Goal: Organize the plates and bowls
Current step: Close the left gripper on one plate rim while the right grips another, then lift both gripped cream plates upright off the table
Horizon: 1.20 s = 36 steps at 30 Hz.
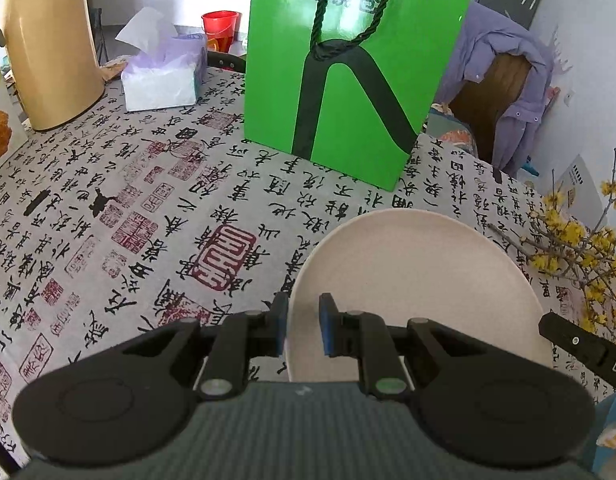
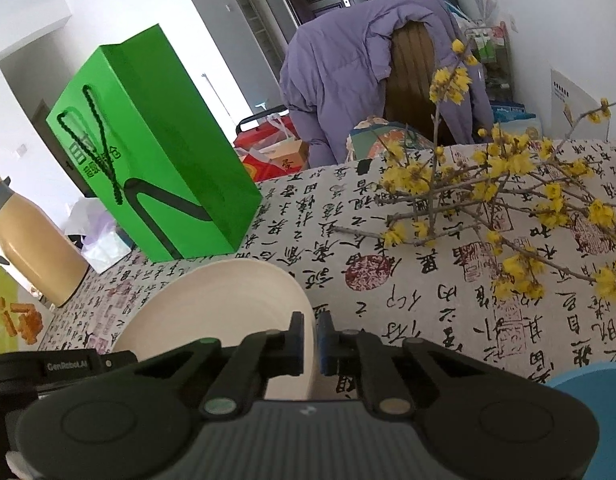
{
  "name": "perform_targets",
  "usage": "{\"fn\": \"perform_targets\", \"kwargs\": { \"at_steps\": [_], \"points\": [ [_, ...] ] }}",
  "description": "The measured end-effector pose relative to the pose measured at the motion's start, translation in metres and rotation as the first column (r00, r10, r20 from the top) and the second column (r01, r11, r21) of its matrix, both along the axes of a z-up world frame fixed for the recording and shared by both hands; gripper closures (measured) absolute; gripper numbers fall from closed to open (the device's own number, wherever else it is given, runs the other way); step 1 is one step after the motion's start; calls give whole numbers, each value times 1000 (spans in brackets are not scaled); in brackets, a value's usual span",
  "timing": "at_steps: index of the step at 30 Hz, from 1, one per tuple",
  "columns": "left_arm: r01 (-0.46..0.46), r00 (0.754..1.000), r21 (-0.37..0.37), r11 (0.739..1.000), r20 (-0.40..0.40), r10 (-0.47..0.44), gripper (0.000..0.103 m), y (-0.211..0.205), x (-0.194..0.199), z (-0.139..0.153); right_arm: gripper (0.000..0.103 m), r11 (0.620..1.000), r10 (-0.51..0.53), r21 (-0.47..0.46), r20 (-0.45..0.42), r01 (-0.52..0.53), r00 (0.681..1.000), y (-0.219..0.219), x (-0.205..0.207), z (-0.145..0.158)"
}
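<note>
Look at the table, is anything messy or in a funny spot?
Yes. The branches with yellow flowers lie loose across the tablecloth instead of standing in a vase. The cream plate isn't flat either: both grippers pinch its rim, the left gripper and the right gripper. Nothing looks spilled or broken.

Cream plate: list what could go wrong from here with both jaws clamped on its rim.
1. The left gripper and right gripper each pinch opposite edges of the cream plate; if the hands drift apart or twist, one grip may slip and the plate could tilt or drop.
2. The yellow flowering branches lie close on the right; a swing that way might snag them.
3. The green bag stands just beyond and could be knocked.
</note>
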<state>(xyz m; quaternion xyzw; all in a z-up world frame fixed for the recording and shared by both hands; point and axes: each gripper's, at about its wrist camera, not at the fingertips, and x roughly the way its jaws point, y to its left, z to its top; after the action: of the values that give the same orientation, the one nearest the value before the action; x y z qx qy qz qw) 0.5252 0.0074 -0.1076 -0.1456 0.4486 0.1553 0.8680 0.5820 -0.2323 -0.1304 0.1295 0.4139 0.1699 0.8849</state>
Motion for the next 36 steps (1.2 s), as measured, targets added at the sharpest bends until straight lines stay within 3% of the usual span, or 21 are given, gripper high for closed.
{"fn": "perform_targets", "kwargs": {
  "at_steps": [7,18,28,33,36],
  "points": [
    [-3,1000,10,1000,-5,3,86,0,0,-2,96,1000,12,17,-8,-12,1000,-2,0,-1],
    [36,993,114,993,-115,-22,86,-16,16,-20,94,994,-8,-106,-66,1,998,15,3,-14],
    [44,990,87,995,-136,-32,85,-13,21,-27,92,989,16,-139,-206,-45,978,23,22,-27],
    [45,991,91,995,-131,-33,85,-12,20,-26,88,984,4,-171,-202,-39,979,27,22,-25],
    [57,990,83,995,-133,-45,85,-12,21,-27,93,981,19,-187,-188,-55,982,32,21,-25]
  ]
}}
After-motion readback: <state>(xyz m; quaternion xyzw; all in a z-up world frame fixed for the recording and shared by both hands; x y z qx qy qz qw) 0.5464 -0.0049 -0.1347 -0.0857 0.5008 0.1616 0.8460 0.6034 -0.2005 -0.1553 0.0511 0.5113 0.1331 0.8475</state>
